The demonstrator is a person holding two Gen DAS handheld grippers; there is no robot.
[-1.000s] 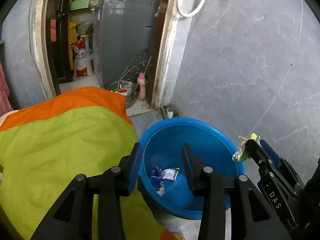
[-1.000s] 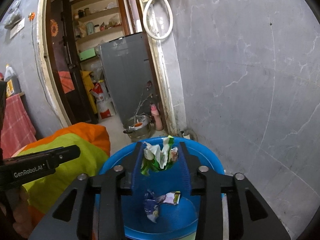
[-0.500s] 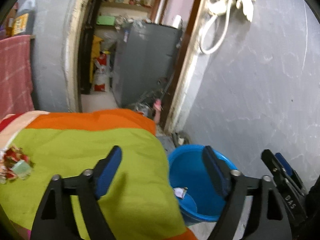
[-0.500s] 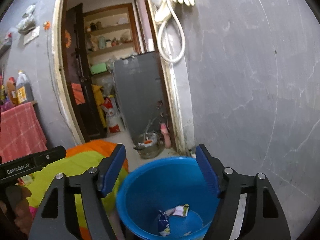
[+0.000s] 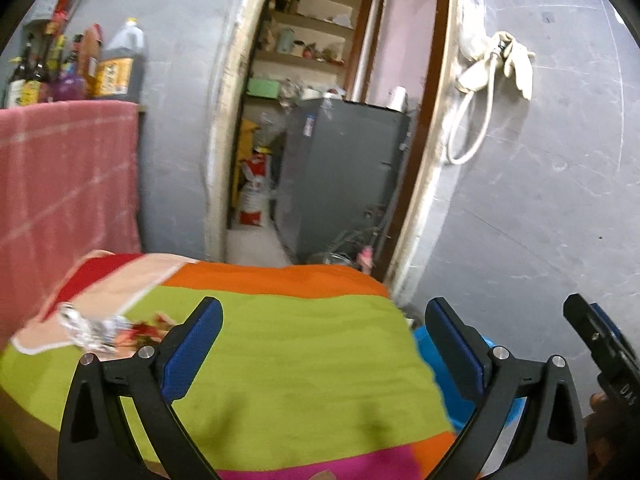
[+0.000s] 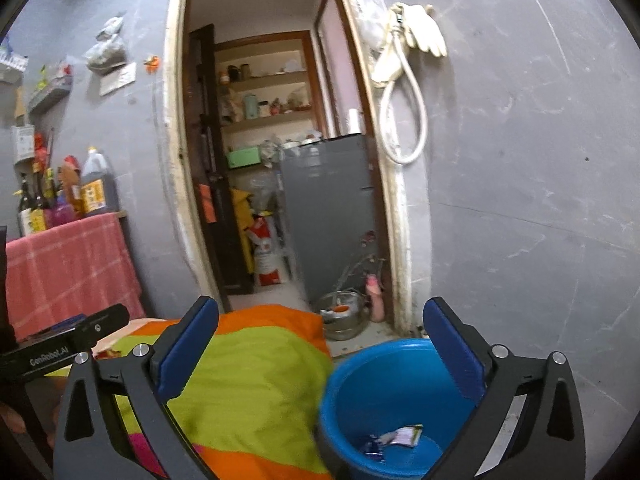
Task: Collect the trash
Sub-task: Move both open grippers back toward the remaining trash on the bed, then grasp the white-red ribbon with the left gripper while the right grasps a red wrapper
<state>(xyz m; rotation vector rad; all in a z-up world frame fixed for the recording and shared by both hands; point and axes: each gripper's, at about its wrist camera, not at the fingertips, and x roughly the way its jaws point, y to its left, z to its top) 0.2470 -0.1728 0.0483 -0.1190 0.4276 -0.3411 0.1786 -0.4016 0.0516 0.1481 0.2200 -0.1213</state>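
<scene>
A blue plastic tub point(image 6: 384, 384) stands on the floor beside the table and holds crumpled wrappers point(image 6: 394, 438); only a sliver of the tub point(image 5: 448, 380) shows in the left wrist view. My right gripper point(image 6: 320, 354) is open and empty, above the tub's left rim. My left gripper point(image 5: 324, 354) is open and empty over the striped cloth point(image 5: 296, 360). Blurred crumpled wrappers point(image 5: 104, 330) lie on the cloth at the far left, left of the left gripper. The right gripper's side point(image 5: 600, 356) shows at the right edge.
The table wears a green, orange and pink cloth point(image 6: 248, 376). A pink towel point(image 5: 64, 196) hangs on the left under bottles point(image 5: 116, 64). A doorway shows a grey cabinet point(image 6: 332, 216) and a metal pot point(image 6: 344, 318). The grey wall point(image 6: 520, 200) is on the right.
The right gripper opened and let its green wrapper go. Both grippers opened wide, rose and swung left from the tub toward the cloth, bringing the wrappers at far left into view.
</scene>
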